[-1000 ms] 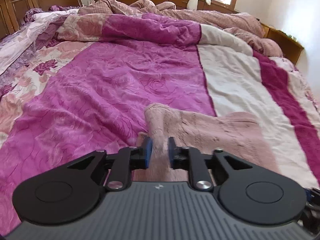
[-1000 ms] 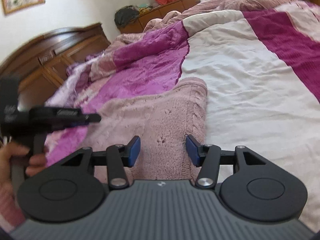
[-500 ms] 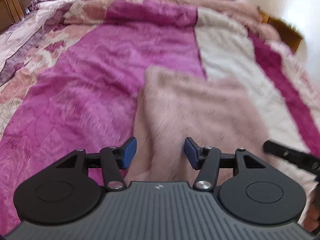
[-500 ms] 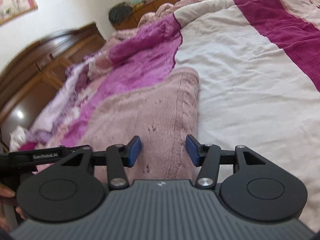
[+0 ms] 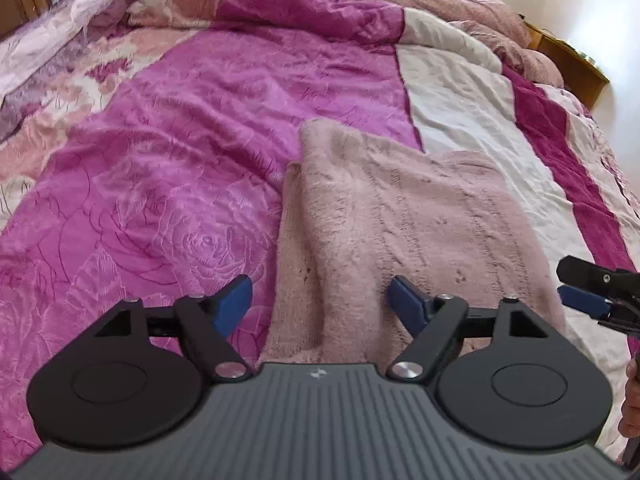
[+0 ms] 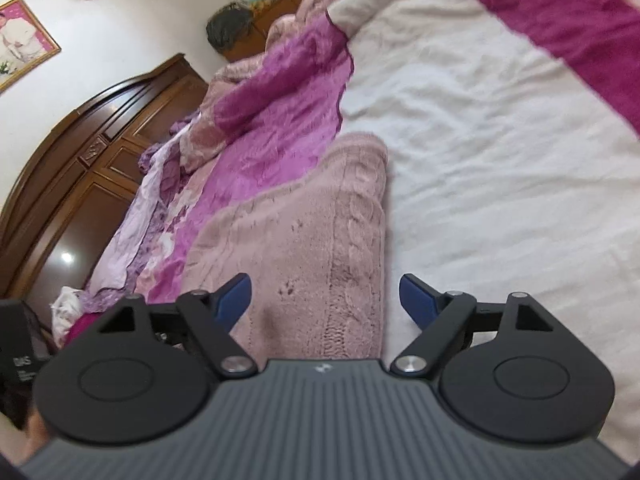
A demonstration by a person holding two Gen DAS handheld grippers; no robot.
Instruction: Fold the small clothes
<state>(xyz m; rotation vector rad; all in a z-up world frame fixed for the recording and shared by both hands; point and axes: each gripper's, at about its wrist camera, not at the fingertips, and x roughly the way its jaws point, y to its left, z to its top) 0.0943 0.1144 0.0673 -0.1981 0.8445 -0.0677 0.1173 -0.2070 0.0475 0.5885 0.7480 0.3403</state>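
Both grippers are letting go now — the left gripper [image 5: 320,300], pinching a second ago, and the right gripper [image 6: 324,300] are hanging wide over the pink sweater [image 5: 400,220] lying folded on the bedspread [image 5: 180,140] — so grabbing matching edges is looking best.

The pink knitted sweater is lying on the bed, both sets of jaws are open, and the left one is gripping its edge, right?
Not quite. The left gripper grips nothing: in the left wrist view its jaws stand wide open above the pink knitted sweater. The sweater does lie on the bed, and the right gripper is open too.
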